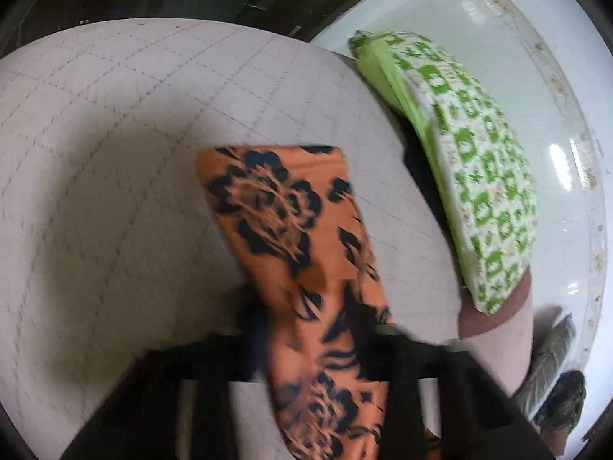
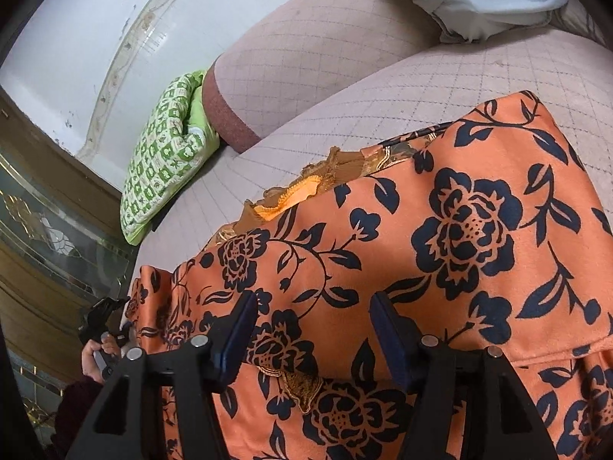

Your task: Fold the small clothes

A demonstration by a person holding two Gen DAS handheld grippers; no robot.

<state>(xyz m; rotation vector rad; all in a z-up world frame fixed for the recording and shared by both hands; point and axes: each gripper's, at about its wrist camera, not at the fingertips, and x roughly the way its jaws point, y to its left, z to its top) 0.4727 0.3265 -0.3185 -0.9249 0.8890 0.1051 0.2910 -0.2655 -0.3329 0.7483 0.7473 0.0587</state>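
Left gripper [image 1: 322, 345]: I have it clamped on the orange floral garment [image 1: 279, 211]; strip could slip out.
Right gripper [image 2: 312, 329]: jaws apart over cloth; green pillow [image 2: 161, 161] at ten o'clock may snag it.

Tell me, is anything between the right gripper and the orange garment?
Nothing visible. The right gripper is open directly over the orange garment, its fingers against bare cloth. The green pillow lies well off to the side.

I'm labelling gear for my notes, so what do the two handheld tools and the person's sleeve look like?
The right tool has black angular fingers with silver pins and dark blue pads. The left tool looks black but blurred. The sleeve is dark maroon knit.
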